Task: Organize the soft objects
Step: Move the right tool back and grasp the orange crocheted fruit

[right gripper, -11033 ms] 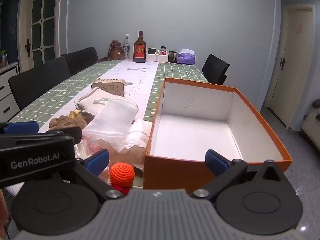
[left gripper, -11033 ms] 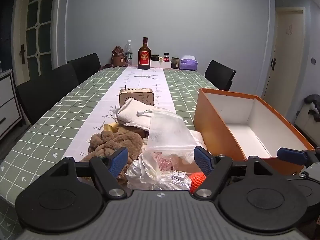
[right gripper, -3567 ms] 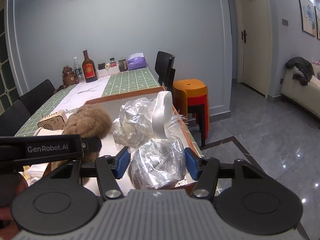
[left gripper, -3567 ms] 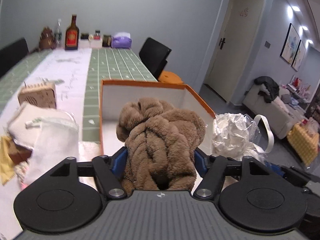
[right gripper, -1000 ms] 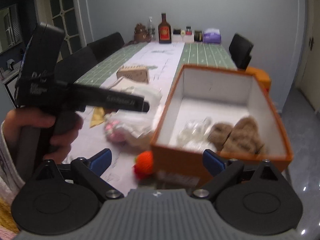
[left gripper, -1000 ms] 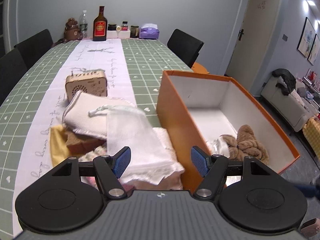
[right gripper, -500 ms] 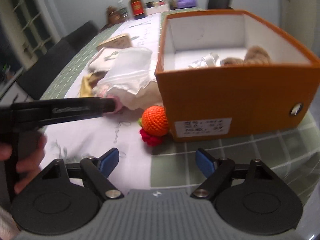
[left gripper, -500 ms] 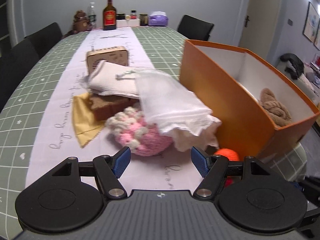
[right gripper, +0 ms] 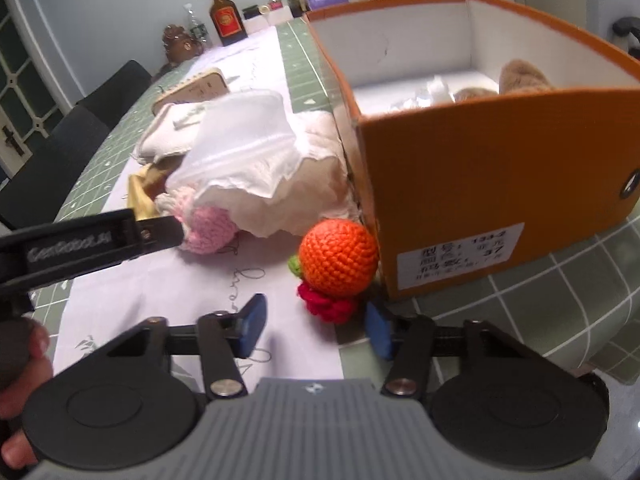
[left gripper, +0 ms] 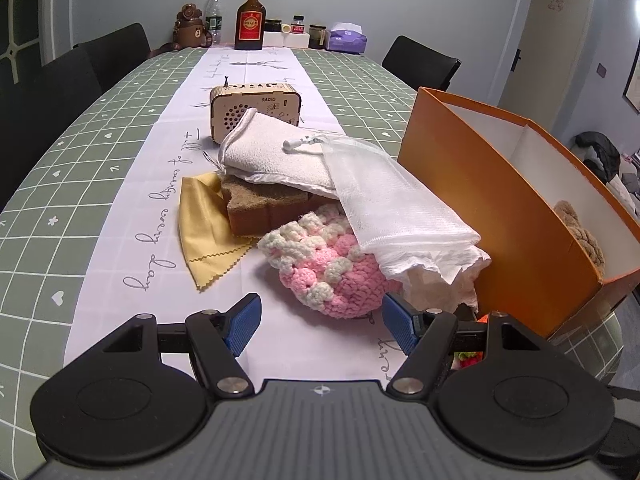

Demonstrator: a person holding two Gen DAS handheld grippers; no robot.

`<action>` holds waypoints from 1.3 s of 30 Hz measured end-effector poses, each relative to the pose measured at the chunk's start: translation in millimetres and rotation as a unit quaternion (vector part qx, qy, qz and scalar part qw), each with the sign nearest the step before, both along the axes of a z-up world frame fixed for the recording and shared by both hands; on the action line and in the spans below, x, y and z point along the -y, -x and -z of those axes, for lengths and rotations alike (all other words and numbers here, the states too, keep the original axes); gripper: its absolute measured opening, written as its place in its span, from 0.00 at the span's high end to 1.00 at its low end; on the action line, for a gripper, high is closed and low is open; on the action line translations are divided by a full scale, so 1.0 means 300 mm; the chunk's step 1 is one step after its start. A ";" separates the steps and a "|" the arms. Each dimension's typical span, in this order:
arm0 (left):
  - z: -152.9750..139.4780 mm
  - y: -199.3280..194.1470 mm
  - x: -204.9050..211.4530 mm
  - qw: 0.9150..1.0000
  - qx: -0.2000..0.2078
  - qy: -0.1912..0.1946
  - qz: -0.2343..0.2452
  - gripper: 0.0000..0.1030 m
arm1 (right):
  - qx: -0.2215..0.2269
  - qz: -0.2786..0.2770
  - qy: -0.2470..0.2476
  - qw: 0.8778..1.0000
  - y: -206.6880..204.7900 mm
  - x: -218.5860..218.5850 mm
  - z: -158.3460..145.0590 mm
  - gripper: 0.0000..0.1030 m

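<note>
My left gripper is open and empty, just short of a pink and white crocheted piece on the table runner. A white mesh bag drapes over it, with a white towel pouch, a brown sponge and a yellow cloth behind. My right gripper is open and empty, close in front of an orange crocheted ball with a red base, beside the orange box. A brown fluffy item and clear plastic lie in the box.
A small wooden radio stands behind the pile. Bottles, jars and a tissue box sit at the table's far end. Black chairs line both sides. The left gripper's body crosses the right wrist view at left.
Both grippers have moved lower and closer: the left toward the pink crocheted piece, the right toward the orange ball. Both stay open and empty.
</note>
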State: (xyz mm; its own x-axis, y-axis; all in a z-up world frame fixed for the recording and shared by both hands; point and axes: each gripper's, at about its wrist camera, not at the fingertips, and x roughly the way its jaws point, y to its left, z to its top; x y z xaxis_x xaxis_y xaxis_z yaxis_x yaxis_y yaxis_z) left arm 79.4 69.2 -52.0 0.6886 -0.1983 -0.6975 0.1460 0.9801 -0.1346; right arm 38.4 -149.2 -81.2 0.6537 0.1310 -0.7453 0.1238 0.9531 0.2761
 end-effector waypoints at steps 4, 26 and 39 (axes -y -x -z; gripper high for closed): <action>0.013 -0.005 -0.014 1.000 -0.006 0.006 -0.001 0.21 | 0.005 0.006 0.021 1.000 -0.006 -0.007 0.007 0.72; 0.013 -0.006 -0.037 1.000 -0.011 0.003 -0.026 0.21 | 0.006 -0.050 0.027 0.998 0.028 -0.041 0.014 0.22; -0.023 -0.023 -0.022 1.000 0.000 0.003 -0.025 0.21 | 0.028 0.056 -0.061 0.996 0.008 0.036 0.029 0.57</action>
State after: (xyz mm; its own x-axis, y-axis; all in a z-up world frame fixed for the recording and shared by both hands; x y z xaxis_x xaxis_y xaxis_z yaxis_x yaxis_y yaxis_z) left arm 86.5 75.8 -45.0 0.6982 -0.1676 -0.6961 0.0960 0.9854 -0.1409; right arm 35.9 -160.1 -89.9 0.7092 0.1420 -0.6906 0.2088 0.8932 0.3981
